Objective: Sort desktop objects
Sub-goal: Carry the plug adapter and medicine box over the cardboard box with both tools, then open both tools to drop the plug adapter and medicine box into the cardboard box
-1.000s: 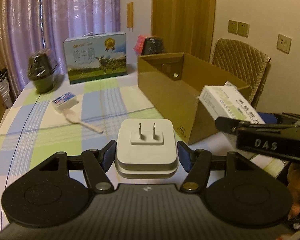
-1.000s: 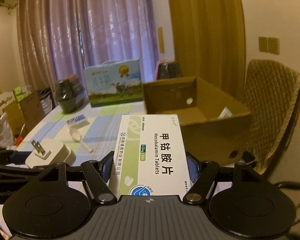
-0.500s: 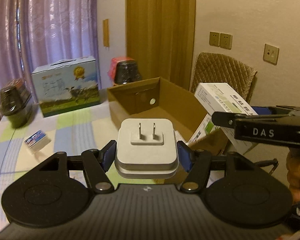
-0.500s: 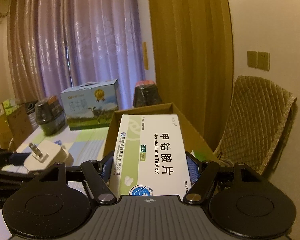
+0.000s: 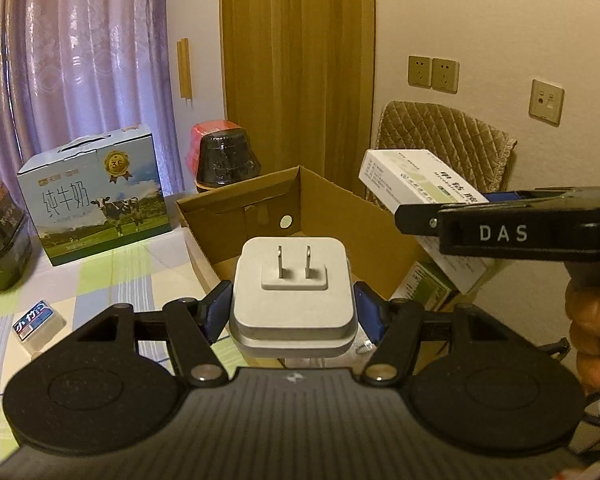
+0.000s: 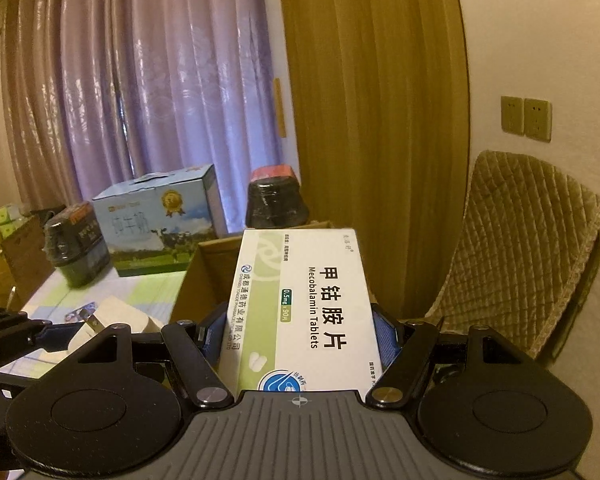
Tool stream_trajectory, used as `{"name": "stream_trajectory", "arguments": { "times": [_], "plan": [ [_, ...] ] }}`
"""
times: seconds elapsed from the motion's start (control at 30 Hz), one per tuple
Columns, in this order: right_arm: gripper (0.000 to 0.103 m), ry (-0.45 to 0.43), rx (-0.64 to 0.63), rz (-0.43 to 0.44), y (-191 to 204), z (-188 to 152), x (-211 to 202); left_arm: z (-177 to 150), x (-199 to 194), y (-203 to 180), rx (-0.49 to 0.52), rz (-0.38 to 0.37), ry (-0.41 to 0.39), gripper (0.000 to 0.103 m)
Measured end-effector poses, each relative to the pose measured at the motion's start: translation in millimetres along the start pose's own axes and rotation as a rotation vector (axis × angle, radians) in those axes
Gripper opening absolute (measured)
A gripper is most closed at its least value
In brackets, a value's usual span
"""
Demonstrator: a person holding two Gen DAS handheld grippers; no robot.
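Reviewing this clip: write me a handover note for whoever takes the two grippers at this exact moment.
Left gripper: shut on the white plug adapter, prongs pointing up, held in front of the open cardboard box.
Right gripper: shut on the Mecobalamin tablet box, raised at the cardboard box's near right side.
Done: at least one green-and-white carton already lies inside the cardboard box.
Left: release both held items, presumably into the box; the small blue-labelled packet is still out on the checked tablecloth. Whether the milk carton and the dark wrapped tubs belong to the sort, I cannot tell.
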State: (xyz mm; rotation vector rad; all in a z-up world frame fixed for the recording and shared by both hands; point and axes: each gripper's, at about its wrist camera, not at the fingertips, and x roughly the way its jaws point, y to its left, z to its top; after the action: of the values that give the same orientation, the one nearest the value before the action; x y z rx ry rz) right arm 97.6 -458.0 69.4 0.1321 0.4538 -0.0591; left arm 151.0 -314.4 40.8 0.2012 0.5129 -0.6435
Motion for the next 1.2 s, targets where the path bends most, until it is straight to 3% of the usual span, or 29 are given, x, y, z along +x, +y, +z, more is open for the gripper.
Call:
{"name": "stream_trajectory", "arguments": {
  "times": [0.47, 1.03, 1.1, 1.2],
  "plan": [
    [0.068, 0.051, 0.024, 0.001, -19, 5, 41, 15, 44, 9, -0.020, -0.018, 0.017, 0.060],
    [0.068, 0.073, 0.041, -0.003, -25, 4, 65, 15, 67, 14, -0.023, -0.043, 0.024, 0.061],
    [0.068, 0.075, 0.042, -0.001, -25, 4, 66, 15, 70, 15, -0.027, -0.033, 0.020, 0.071],
    [0.068, 0.079, 0.039, 0.001, -24, 3, 67, 13, 67, 16, -0.023, -0.006, 0.009, 0.071]
  ]
}}
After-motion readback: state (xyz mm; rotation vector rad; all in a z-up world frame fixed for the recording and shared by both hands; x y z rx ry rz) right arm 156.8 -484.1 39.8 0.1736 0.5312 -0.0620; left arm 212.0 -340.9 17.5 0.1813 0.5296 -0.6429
